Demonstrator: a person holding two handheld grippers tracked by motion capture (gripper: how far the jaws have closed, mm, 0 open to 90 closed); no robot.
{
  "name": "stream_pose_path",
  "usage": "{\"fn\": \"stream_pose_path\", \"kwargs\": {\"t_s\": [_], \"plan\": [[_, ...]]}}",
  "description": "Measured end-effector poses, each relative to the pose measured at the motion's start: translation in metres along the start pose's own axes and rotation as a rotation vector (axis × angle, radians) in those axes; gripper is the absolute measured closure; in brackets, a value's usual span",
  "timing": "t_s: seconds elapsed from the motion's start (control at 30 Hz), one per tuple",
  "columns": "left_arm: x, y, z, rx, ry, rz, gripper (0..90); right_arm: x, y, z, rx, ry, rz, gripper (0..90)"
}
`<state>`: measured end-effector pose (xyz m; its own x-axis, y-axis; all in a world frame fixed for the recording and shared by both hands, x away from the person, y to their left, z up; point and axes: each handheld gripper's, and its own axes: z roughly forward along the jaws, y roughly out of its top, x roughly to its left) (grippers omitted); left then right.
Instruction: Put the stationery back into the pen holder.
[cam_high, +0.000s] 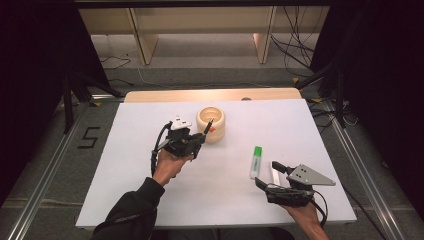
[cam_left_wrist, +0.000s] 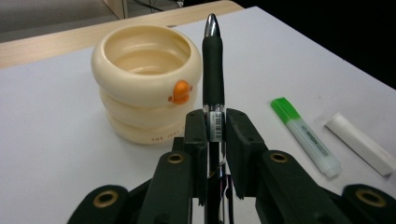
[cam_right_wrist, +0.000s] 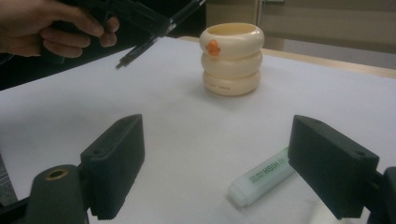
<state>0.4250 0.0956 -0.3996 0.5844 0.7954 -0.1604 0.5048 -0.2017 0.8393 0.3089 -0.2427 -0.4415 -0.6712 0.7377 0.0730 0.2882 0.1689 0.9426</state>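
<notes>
A cream ring-shaped holder (cam_high: 210, 123) with an orange button stands at the table's far middle. My left gripper (cam_high: 201, 138) is shut on a black pen (cam_high: 208, 127), held just left of the holder with its silver tip level with the rim. In the left gripper view the pen (cam_left_wrist: 213, 70) stands up between the jaws beside the holder (cam_left_wrist: 147, 79). My right gripper (cam_high: 266, 173) is open near the front right, with nothing between its jaws. A green-capped highlighter (cam_high: 256, 161) lies just beyond it, seen close in the right gripper view (cam_right_wrist: 264, 177).
A white tube-like item (cam_high: 274, 172) lies right of the highlighter, beside my right gripper. The white mat (cam_high: 150, 200) covers the table, with a wooden edge (cam_high: 150, 95) at the far side. Cables and shelving are on the floor beyond.
</notes>
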Motion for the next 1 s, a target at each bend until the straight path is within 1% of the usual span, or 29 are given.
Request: {"fn": "stream_pose_path", "kwargs": {"t_s": [0.07, 0.23, 0.37, 0.43, 0.53, 0.67, 0.73, 0.77, 1.0], "plan": [[0.003, 0.005, 0.002, -0.014, 0.001, -0.005, 78.7, 0.000, 0.000, 0.000, 0.000, 0.000, 0.002, 19.6], [0.012, 0.018, 0.005, -0.051, 0.018, -0.013, 78.7, 0.000, 0.000, 0.000, -0.001, 0.000, 0.002, 19.6], [0.019, 0.027, 0.008, -0.071, 0.036, -0.018, 78.7, 0.000, 0.000, 0.000, 0.000, 0.001, 0.003, 19.6], [0.022, 0.031, 0.010, -0.069, 0.039, -0.025, 78.7, 0.000, 0.000, 0.000, 0.000, 0.001, 0.003, 19.6], [0.023, 0.036, 0.013, -0.058, 0.052, -0.005, 78.7, 0.000, 0.000, 0.000, 0.000, 0.001, 0.003, 19.6], [0.027, 0.043, 0.016, -0.078, 0.071, -0.012, 78.7, 0.000, 0.000, 0.000, 0.000, 0.001, 0.004, 19.6], [0.030, 0.046, 0.018, -0.093, 0.075, -0.030, 78.7, 0.000, 0.000, 0.000, 0.000, 0.002, 0.002, 19.6], [0.031, 0.048, 0.019, -0.094, 0.078, -0.033, 78.7, 0.000, 0.000, 0.001, 0.000, 0.002, 0.002, 19.6], [0.032, 0.059, 0.030, -0.113, 0.097, -0.023, 78.6, 0.000, 0.000, 0.001, -0.001, 0.004, 0.005, 19.6]]}}
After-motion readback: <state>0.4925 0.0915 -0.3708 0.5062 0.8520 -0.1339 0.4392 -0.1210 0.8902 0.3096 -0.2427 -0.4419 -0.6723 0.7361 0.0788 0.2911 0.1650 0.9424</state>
